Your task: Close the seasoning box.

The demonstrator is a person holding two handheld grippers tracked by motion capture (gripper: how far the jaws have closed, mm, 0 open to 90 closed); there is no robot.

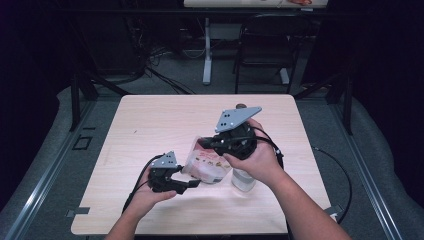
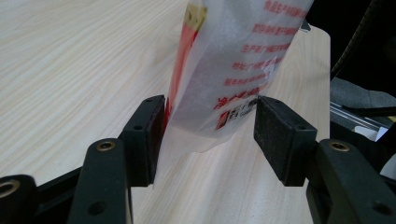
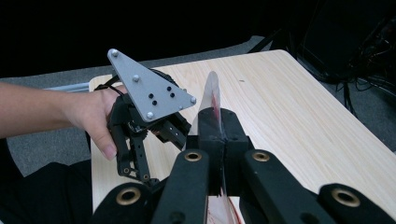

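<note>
Basically right hand-held gripper [image 1: 207,144] pinches the packet [image 1: 207,165] by its top edge, holding it up over the table [image 1: 150,120]; left hand-held gripper [image 1: 192,183], jaws spread around its bottom, probably to steady it.

Pale wood table [image 1: 150,120], grey floor [image 1: 165,75], black chair [image 1: 265,45] behind, dark room
</note>
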